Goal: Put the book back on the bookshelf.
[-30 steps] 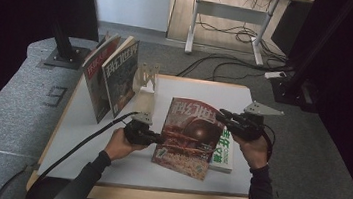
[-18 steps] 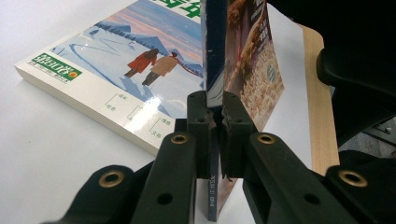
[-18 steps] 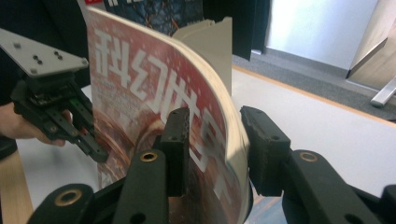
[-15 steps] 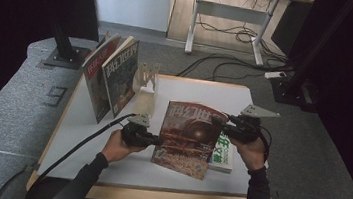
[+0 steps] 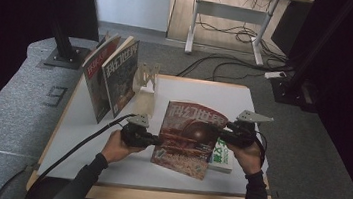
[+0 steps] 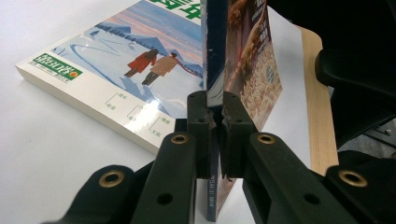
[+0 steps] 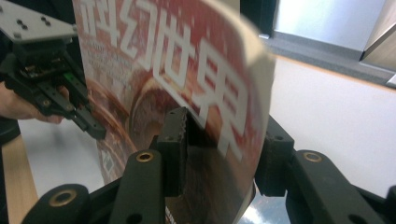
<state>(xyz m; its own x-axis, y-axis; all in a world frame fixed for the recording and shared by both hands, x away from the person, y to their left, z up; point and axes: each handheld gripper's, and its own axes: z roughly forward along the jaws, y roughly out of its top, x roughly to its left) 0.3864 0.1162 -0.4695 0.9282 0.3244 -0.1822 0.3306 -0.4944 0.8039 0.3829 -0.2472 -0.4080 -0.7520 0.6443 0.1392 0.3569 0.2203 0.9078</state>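
- The red magazine [image 5: 189, 137] stood nearly upright above the table [image 5: 106, 172], between the two hand-held grippers, its long axis running from the table up and away from the person.
- The left hand-held gripper [image 5: 152, 140] sat at the magazine's left edge, low down, with its jaws pressed together on the spine. In the left gripper view the spine [image 6: 213, 70] rose straight up out of the pinch, so the magazine lay directly ahead of and above those jaws.
- The right hand-held gripper [image 5: 222, 133] sat at the opposite, right edge, a little higher. Its jaws had just been opening and stood spread, with the curled free edge of the cover [image 7: 205, 84] between them; the left jaw lay against the cover, the right jaw stood just off it, so I judged it no longer gripped.
- A white paperback [image 6: 112, 79] with a snow scene lay flat on the table, to the left of the left hand-held gripper's jaws in its own view and beneath the right hand-held gripper in the high view.
- Judged from this, the left hand-held gripper alone carried the magazine, and any further move turned on that low grip on the spine.
- Two more magazines [image 5: 112, 74] leaned upright well beyond the left hand-held gripper, by a small rack [image 5: 147, 83].
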